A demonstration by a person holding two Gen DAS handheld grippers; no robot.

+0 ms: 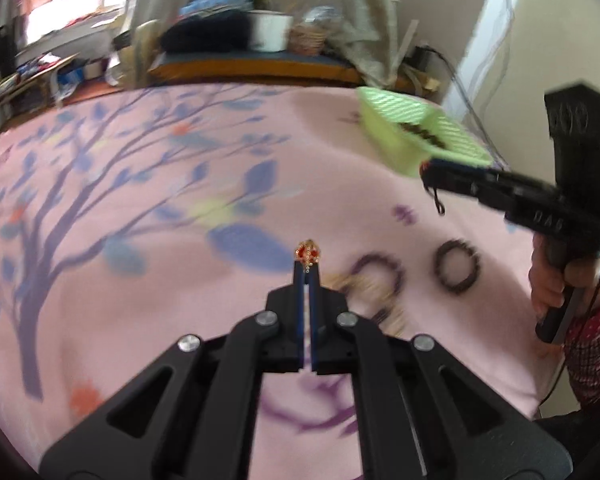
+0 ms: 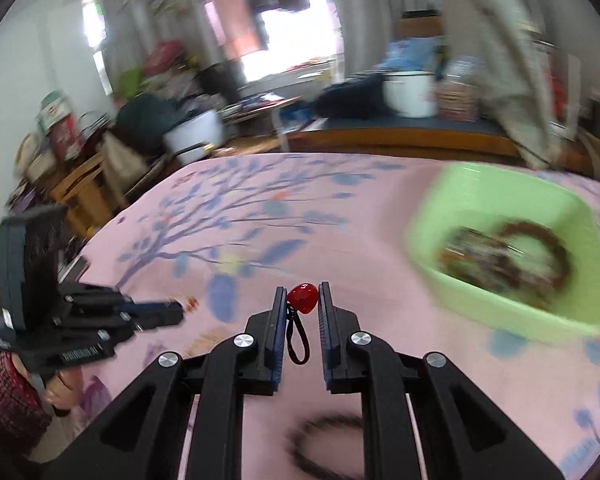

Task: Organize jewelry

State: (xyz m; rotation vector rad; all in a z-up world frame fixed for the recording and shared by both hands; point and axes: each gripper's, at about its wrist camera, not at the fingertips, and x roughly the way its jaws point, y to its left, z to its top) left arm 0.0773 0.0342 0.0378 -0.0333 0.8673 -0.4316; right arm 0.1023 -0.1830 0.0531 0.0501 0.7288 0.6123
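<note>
My left gripper (image 1: 308, 267) is shut on a small red and gold ornament (image 1: 308, 252), held above the pink blanket. My right gripper (image 2: 302, 300) is shut on a red heart pendant (image 2: 303, 298) whose dark cord (image 2: 298, 340) hangs between the fingers. It is in the air to the left of the green basket (image 2: 480, 312), which holds dark bead bracelets (image 2: 536, 256). In the left wrist view the right gripper (image 1: 432, 172) is beside the green basket (image 1: 396, 148). Two dark bead bracelets (image 1: 458, 266) and a blurred gold piece (image 1: 364, 284) lie on the blanket.
The pink blanket with a blue tree print (image 1: 140, 208) covers the bed. Another dark bracelet (image 2: 328, 440) lies under the right gripper. Cluttered furniture, a white pot (image 2: 410, 92) and a wooden bench stand beyond the bed's far edge.
</note>
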